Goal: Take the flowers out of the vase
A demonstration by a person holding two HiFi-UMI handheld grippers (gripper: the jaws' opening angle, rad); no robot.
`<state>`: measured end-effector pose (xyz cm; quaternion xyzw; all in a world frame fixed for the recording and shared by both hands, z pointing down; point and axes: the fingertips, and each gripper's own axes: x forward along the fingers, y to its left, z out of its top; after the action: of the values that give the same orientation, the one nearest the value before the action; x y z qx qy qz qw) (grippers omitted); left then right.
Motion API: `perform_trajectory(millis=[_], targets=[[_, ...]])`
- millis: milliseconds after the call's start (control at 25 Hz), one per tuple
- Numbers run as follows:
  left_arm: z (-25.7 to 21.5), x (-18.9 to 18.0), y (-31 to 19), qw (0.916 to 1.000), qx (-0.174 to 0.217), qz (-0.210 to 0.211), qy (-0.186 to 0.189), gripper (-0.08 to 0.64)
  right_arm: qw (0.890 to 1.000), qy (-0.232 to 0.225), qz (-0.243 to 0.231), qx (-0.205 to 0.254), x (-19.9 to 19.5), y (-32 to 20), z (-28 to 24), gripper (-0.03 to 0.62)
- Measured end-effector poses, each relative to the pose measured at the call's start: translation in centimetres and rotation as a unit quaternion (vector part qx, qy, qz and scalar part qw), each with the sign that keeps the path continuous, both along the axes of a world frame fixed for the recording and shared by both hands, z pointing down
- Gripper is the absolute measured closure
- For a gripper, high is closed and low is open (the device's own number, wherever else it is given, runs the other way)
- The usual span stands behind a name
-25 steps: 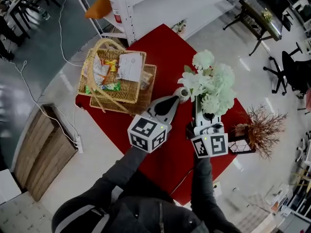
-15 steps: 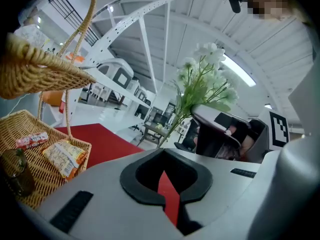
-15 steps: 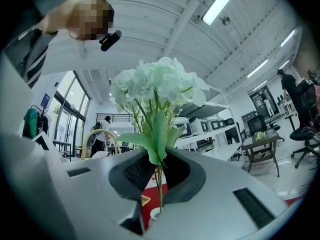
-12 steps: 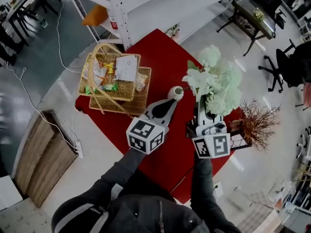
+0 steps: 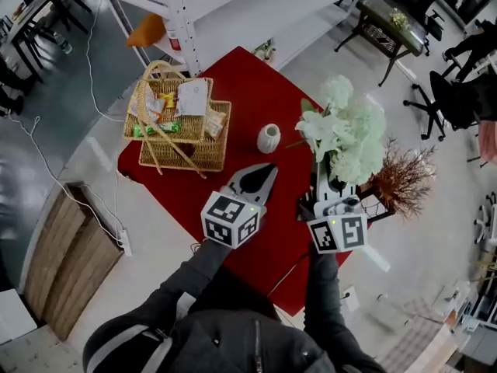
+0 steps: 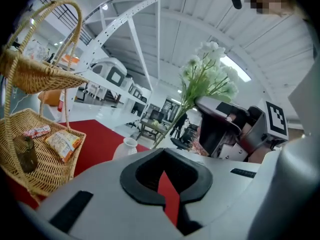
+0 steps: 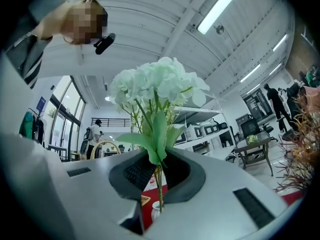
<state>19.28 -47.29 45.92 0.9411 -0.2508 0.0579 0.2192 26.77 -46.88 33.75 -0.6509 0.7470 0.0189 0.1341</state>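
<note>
The right gripper (image 7: 158, 171), pinching the flowers (image 5: 345, 134) tight, is lifting them clear of the vase (image 5: 269, 138), while the left gripper (image 5: 266, 171), closed on nothing, is pulling back.

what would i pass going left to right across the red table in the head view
wicker baskets → white vase → white flowers → dried brown plant

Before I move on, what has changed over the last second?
The right gripper, shut on the stems, lifted the flowers clear of the vase. The left gripper drew back from the vase. The vase, basket and red cloth stayed put.
</note>
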Motion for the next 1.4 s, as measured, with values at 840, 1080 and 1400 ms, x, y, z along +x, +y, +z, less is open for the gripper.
perform_trajectory(millis=[840,1080,1400], targets=[[1.2,-3.3,15.5,0.9997,0.011,0.018,-0.012,0.551,0.998,-0.024,0.024,-0.044,-2.9,16.1,3.9,0.558],[2.0,-4.7,19.9,0.9993,0.024,0.021,-0.02,0.551,0.997,-0.031,0.027,-0.071,-4.7,20.9,6.7,0.557],[2.0,-6.0,23.6,0.9991,0.026,0.019,-0.026,0.551,0.986,-0.057,0.052,-0.144,-5.8,25.7,10.6,0.557]])
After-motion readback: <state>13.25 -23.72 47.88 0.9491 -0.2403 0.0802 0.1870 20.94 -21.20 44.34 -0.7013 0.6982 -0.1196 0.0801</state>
